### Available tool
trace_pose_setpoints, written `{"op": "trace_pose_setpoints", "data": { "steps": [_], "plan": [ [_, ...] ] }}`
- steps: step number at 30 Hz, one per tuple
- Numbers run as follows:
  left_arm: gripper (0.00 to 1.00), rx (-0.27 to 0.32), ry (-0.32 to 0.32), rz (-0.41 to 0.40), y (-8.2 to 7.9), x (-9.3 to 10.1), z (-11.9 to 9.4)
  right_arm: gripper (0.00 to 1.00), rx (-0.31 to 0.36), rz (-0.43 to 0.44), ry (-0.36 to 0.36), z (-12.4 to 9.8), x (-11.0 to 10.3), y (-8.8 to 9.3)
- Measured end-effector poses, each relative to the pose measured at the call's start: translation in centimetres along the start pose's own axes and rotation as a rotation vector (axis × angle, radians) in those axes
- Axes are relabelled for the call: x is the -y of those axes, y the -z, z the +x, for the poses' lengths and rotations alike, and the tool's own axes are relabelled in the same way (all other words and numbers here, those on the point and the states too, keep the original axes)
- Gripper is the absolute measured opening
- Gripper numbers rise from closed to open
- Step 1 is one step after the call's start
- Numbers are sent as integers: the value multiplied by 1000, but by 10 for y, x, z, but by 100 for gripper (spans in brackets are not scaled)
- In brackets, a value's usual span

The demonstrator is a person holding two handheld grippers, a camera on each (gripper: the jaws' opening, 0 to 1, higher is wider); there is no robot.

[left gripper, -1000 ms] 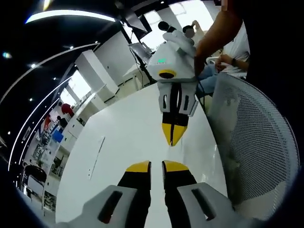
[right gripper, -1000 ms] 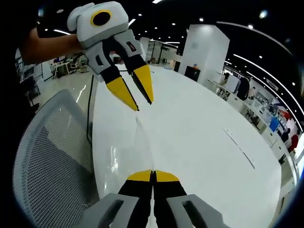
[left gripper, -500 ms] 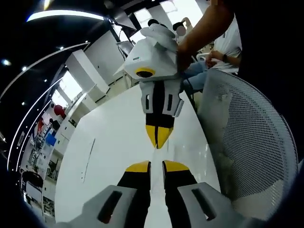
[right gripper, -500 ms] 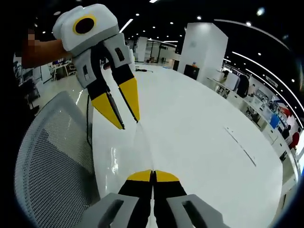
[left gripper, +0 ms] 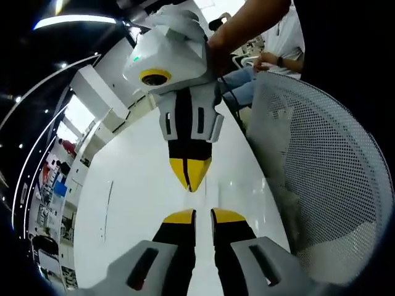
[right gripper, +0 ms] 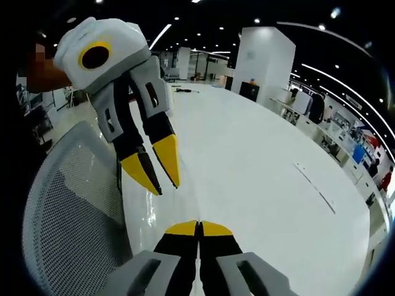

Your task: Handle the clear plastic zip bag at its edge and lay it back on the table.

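Over the last second our two grippers have drawn together: the left gripper now hangs just ahead of and to the left of the right gripper, tips nearly meeting, where before a wider stretch of white counter lay between them. We judge that this slackens the bag, a step toward laying it down. The right gripper is clenched, and a faint clear edge that we take for the bag rises from its tips toward the left one; it is too transparent to trace further. The left gripper's jaws stand a little apart, released, with nothing clearly pinched. Both point at each other, low above the counter's near edge, beside a mesh chair.
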State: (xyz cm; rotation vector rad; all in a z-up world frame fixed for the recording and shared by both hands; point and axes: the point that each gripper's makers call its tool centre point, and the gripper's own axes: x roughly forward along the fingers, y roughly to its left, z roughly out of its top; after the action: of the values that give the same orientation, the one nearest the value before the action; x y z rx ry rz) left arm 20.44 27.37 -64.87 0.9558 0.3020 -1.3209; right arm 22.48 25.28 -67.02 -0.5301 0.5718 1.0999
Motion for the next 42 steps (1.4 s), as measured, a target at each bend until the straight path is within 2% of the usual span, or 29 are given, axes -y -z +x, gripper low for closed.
{"op": "trace_pose_setpoints", "data": {
  "steps": [10,25,34,42],
  "plan": [
    [6,-36,11,45,7,2,13,0,-11,23,-15,0,-3,0],
    [0,-77,26,136,7,4,28,0,-13,45,-14,-1,-2,-1],
    [0,-65,32,128,2,1,20,0,0,40,6,-4,4,-7],
    [0,-65,25,126,-4,-3,6,0,45,8,63,-13,21,-29]
  ]
}}
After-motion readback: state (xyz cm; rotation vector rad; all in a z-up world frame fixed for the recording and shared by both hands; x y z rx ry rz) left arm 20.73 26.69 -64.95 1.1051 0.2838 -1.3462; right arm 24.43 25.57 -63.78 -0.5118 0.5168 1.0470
